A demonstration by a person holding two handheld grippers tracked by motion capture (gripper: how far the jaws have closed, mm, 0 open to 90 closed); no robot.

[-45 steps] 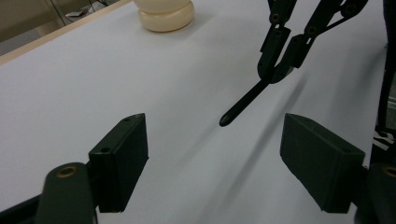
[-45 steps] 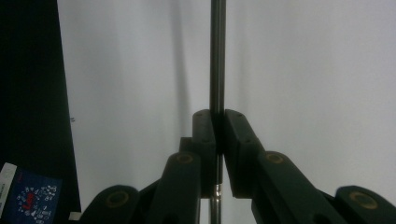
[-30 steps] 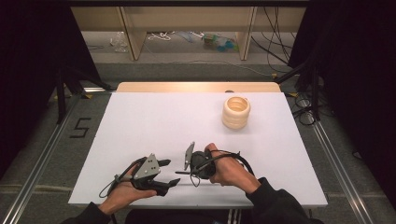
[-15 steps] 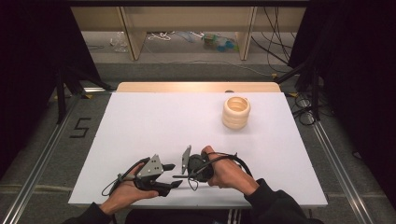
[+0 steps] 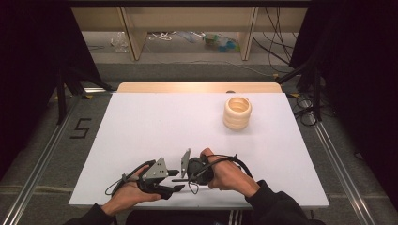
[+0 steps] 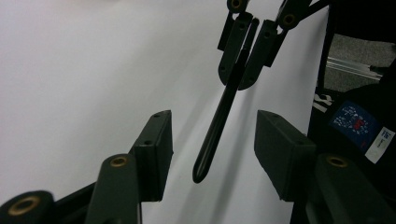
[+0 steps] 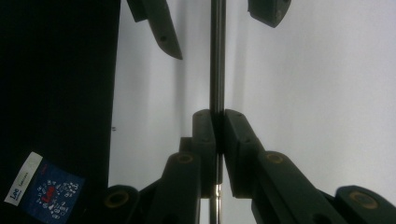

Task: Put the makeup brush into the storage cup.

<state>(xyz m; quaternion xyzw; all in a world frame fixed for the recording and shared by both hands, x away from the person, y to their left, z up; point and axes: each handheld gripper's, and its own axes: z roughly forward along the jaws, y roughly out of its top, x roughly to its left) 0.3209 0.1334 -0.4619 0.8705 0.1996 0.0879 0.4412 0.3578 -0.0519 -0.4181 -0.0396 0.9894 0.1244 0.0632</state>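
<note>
My right gripper (image 5: 184,178) is shut on a thin black rod (image 7: 217,56) near the table's front edge. The rod sticks out leftward from its closed jaws. My left gripper (image 5: 174,181) faces it and stands open. In the left gripper view the rod (image 6: 219,126) comes down from the right gripper (image 6: 245,60), and its rounded tip hangs between my own spread jaws without touching either. In the right gripper view the left gripper's fingers (image 7: 163,28) flank the far end of the rod.
A cream ribbed pot (image 5: 237,112) stands at the back right of the white table (image 5: 155,122). A wooden strip (image 5: 197,87) runs along the far edge. A dark sleeve with a blue label (image 6: 357,123) lies close by the grippers.
The two grippers have drawn closer together and slid slightly toward the front edge. The rod's tip now lies between the left gripper's open jaws.
</note>
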